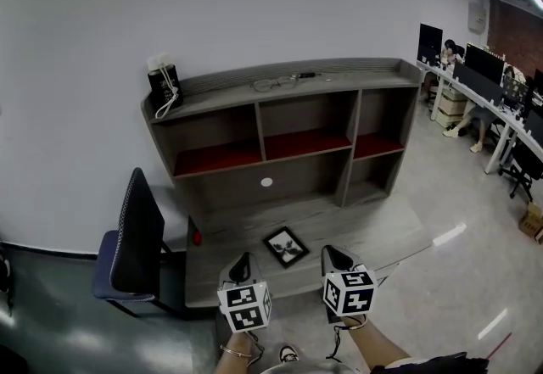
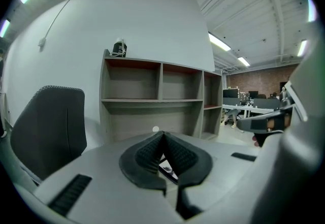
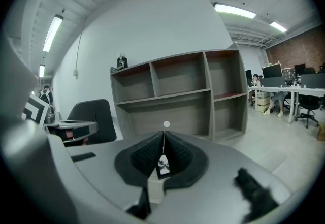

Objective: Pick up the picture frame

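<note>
Picture frame (image 1: 285,246) flat on grey platform (image 1: 356,224) just before shelf unit (image 1: 280,139). Your left gripper (image 1: 242,265) and right gripper (image 1: 335,258) flank frame, apart from it; both have jaws pressed together, holding nothing.

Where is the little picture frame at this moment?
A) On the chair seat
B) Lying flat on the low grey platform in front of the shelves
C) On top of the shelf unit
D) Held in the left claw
B: the picture frame lies flat on the grey platform, just ahead of the left claw and right claw, both shut and holding nothing.
</note>
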The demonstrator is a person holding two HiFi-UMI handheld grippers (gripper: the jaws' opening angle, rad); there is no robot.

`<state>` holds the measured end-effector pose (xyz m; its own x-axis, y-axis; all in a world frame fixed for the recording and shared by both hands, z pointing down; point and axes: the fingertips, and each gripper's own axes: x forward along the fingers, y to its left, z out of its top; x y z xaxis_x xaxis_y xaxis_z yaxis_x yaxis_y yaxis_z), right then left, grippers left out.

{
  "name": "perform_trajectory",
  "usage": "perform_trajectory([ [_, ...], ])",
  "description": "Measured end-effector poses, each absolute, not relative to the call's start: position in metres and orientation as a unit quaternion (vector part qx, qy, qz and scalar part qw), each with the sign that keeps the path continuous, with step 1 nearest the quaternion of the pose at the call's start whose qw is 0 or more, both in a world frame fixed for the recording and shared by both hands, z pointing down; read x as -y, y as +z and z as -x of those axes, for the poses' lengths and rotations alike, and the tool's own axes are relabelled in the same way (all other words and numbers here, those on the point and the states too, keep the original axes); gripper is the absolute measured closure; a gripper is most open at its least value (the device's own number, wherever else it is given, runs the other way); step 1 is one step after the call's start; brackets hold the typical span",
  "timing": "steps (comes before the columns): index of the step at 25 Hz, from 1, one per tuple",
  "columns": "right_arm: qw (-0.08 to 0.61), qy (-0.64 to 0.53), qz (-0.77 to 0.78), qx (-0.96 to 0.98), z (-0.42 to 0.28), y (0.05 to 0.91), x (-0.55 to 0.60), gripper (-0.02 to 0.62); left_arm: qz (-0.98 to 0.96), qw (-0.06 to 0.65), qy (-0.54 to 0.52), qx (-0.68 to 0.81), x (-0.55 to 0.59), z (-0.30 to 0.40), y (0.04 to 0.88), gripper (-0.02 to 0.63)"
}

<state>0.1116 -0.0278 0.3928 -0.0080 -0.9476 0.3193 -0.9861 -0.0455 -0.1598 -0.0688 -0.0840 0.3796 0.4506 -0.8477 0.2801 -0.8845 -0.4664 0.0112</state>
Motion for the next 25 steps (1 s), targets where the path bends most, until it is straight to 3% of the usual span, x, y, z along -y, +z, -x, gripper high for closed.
perform_trajectory([
  [25, 0.084, 0.194, -0.707, 0.675, -0.125, 0.417, 0.157, 0.563, -0.845, 0.116, 0.141, 0.503, 0.220, 0.062, 0.419, 0.601],
])
